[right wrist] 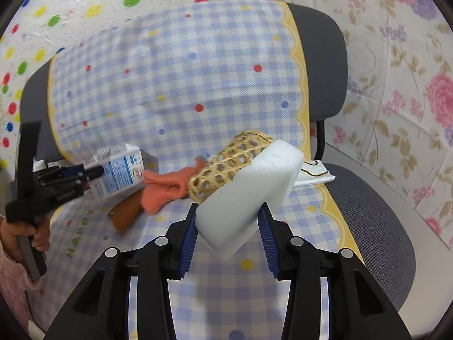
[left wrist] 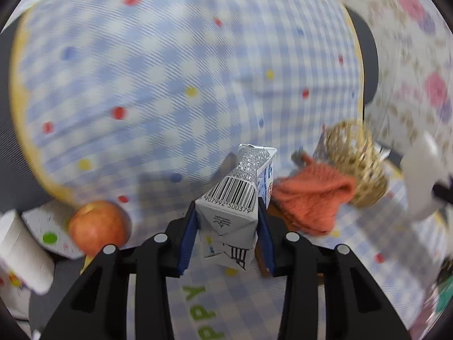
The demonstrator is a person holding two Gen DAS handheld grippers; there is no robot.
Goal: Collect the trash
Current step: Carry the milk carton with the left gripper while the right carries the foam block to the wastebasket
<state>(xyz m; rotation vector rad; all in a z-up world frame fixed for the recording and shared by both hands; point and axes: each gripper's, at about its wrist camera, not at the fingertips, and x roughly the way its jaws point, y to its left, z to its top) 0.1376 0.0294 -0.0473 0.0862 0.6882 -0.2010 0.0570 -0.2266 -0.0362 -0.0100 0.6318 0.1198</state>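
Note:
My left gripper (left wrist: 226,223) is shut on a crushed white and blue milk carton (left wrist: 237,198) with a barcode, held above the checkered cloth. The carton (right wrist: 119,170) and the left gripper (right wrist: 93,174) also show at the left of the right wrist view. My right gripper (right wrist: 228,221) is shut on a white foam block (right wrist: 249,187), held above the chair seat. The foam block also shows at the right edge of the left wrist view (left wrist: 421,175).
A woven bamboo basket (right wrist: 226,164) lies on its side beside an orange cloth (right wrist: 164,184) and a brown piece (right wrist: 124,215) on the cloth-covered chair (right wrist: 376,215). An apple (left wrist: 99,226) and a white cup (left wrist: 22,252) sit at the left.

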